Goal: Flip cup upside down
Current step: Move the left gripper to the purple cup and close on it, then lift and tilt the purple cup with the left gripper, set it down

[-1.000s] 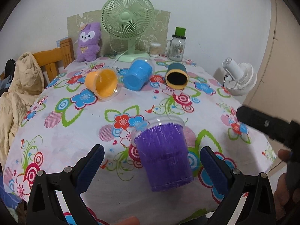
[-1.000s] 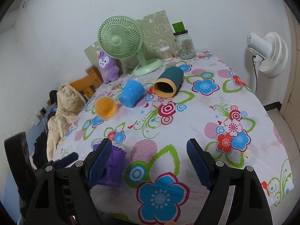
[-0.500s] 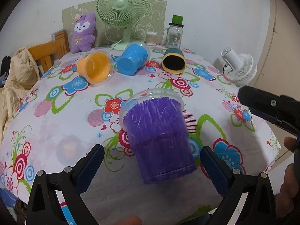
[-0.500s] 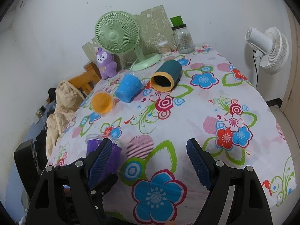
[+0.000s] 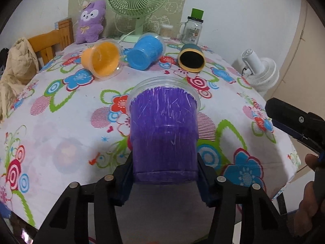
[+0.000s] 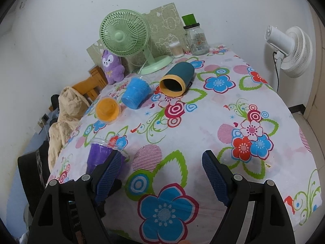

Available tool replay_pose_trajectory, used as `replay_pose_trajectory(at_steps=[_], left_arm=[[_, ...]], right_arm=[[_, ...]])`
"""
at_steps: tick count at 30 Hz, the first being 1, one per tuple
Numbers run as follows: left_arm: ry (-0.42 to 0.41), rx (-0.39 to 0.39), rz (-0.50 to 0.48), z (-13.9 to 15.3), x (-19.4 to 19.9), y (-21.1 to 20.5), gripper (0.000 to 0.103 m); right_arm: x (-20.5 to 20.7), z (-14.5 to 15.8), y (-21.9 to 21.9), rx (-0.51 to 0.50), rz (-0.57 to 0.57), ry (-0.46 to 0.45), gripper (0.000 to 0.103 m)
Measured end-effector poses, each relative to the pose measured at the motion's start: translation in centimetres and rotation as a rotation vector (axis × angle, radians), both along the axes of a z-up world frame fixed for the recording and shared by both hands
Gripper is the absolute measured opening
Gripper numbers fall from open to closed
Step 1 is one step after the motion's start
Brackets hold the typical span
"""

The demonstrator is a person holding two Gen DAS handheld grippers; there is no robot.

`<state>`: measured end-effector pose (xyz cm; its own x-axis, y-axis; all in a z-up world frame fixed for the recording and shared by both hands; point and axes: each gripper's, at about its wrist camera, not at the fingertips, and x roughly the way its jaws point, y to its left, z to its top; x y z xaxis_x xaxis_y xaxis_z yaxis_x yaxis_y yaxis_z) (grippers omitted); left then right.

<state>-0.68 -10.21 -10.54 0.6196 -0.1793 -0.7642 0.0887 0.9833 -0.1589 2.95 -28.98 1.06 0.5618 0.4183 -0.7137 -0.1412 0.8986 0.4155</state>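
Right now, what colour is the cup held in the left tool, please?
Purple cup with a clear rim, best seen from the left wrist.

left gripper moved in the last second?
Yes. Left gripper advanced to the purple cup and shut on it; in the right view the cup stays by the same red flower.

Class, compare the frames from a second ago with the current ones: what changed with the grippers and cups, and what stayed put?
The left gripper moved forward around the purple cup and closed, its pads now pressing the cup's base. The right gripper stayed open and empty, shifting only slightly. The orange cup, blue cup and teal cup kept lying on their sides on the table.
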Motion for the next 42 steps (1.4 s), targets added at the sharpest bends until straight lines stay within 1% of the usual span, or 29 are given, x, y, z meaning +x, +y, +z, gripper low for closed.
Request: replay_pose_trajectory(at_steps=[3,8,12,16,17,24,26,28,30,32,34,38,42], left_arm=[[0.010,-0.020,0.012,0.2,0.4,0.8,0.055],[-0.001,-0.004,0.016,1.2,0.8,1.4,0.055],[0.001,0.006,0.013,2.6,1.1,2.0,0.055],[0.015,0.063,0.014,3.8,1.6,2.5,0.055],[0.018,0.068,0.011,4.0,1.6,2.6,0.055],[0.089,0.094,-0.038,4.6,2.7,3.2,0.056],[0.095,0.101,-0.058,5.3,3.1,3.4,0.056],[0.111,0.094,-0.086,5.9,3.4,3.5,0.056],[0.163,0.062,-0.138,6.3,4.0,3.6,0.056],[0.194,0.050,-0.159,6.6,4.4,3.6,0.056],[0.198,0.063,-0.167,6.9,4.6,3.4,0.056],[0.169,0.112,-0.172,7.4,4.8,2.9,0.055],[0.169,0.111,-0.180,7.3,4.8,2.7,0.053]], right_arm=[[0.2,-0.1,0.1,0.006,0.006,0.001,0.084],[0.3,-0.4,0.6,0.005,0.025,0.009,0.084],[0.5,-0.6,0.8,0.014,0.029,0.016,0.084],[0.7,-0.4,1.2,0.012,0.043,0.012,0.084],[0.8,-0.4,1.4,0.011,0.048,0.010,0.084],[1.3,-0.7,2.5,-0.001,0.084,0.026,0.084],[1.4,-0.9,2.9,-0.008,0.097,0.034,0.084],[1.5,-1.0,3.1,-0.017,0.108,0.041,0.084],[1.5,-1.0,3.3,-0.020,0.111,0.042,0.084],[1.6,-1.1,3.3,-0.019,0.112,0.043,0.084],[1.7,-1.2,3.3,-0.017,0.112,0.045,0.084],[1.8,-1.6,3.4,-0.020,0.116,0.060,0.084],[1.8,-1.7,3.3,-0.024,0.117,0.066,0.084]])
